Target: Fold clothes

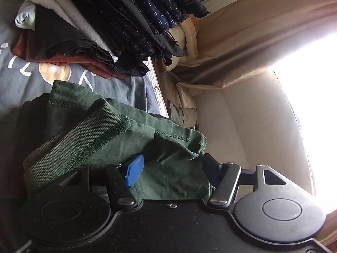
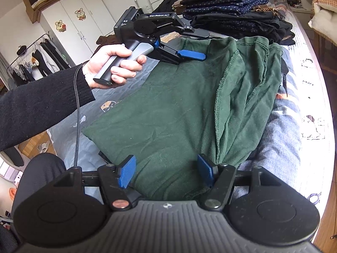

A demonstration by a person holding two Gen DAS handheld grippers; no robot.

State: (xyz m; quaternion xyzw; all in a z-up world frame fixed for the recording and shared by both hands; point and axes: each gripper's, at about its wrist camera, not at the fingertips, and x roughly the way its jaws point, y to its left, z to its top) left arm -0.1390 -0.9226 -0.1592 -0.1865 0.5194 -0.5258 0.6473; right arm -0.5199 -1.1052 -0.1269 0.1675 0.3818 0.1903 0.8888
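A: Fabric sits right between the right gripper (image 2: 167, 174) pads, which stand apart — nothing pinched there, just the near hem of the green garment (image 2: 168, 109) lying under the spread fingers.

B: And the garment itself?

A: Flat on the grey printed bedspread (image 2: 282, 122), half folded, its sleeves and seams bunched along the right side. Farther out, the left gripper (image 2: 194, 43) hovers at the far edge, near the collar; its jaws look parted as well, with cloth between them in its own view but no grip.

B: So how should the fold go?

A: I'd say clamp both edges squarely, lift together, and keep the hem taut so the bunched side doesn't drag — then lay it short of the stack of folded dark clothes (image 2: 236, 10) beyond.
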